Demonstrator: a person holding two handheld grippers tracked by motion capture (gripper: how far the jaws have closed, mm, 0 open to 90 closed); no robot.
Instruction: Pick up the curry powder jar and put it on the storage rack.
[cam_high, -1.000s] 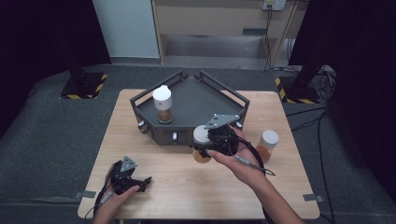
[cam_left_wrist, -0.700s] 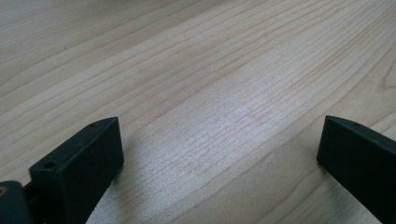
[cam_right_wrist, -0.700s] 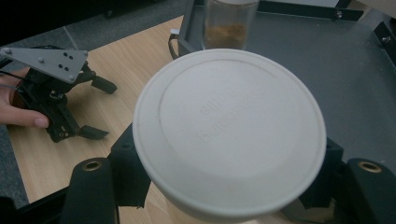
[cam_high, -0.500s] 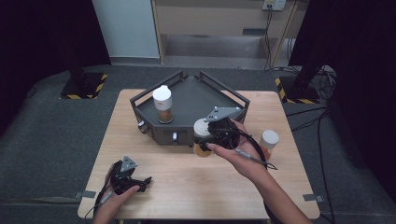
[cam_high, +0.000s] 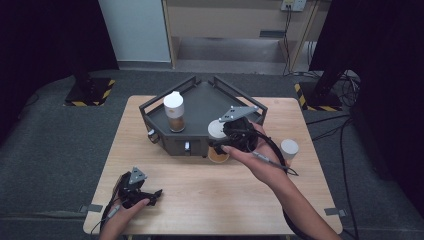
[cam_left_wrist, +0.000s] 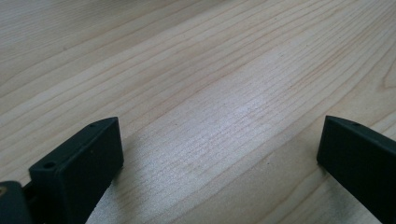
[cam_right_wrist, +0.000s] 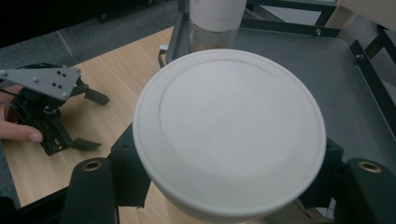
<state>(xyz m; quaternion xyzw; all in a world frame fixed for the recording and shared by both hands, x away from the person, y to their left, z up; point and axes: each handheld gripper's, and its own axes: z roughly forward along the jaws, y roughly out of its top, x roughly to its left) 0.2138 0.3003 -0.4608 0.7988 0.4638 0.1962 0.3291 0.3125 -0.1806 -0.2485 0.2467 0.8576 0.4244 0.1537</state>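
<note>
White-lidded jar (cam_right_wrist: 229, 135) clamped in right tool (cam_high: 227, 142) (left tool (cam_high: 150, 196) agape).

Evenly lit table (cam_high: 200, 200) against dark surroundings; soft sheen on wood; close white lid (cam_right_wrist: 229, 133) slightly blurred; shadows faint.

Three white-capped jars of brown contents, high view. Centre: held jar (cam_high: 217, 141), upright, clamped between the right gripper's (cam_high: 226, 140) jaws at the near edge of the dark tray (cam_high: 210, 97). Upper left of centre: second jar (cam_high: 174, 111), standing inside the tray. Right: third jar (cam_high: 289, 150), on the tabletop.
</note>
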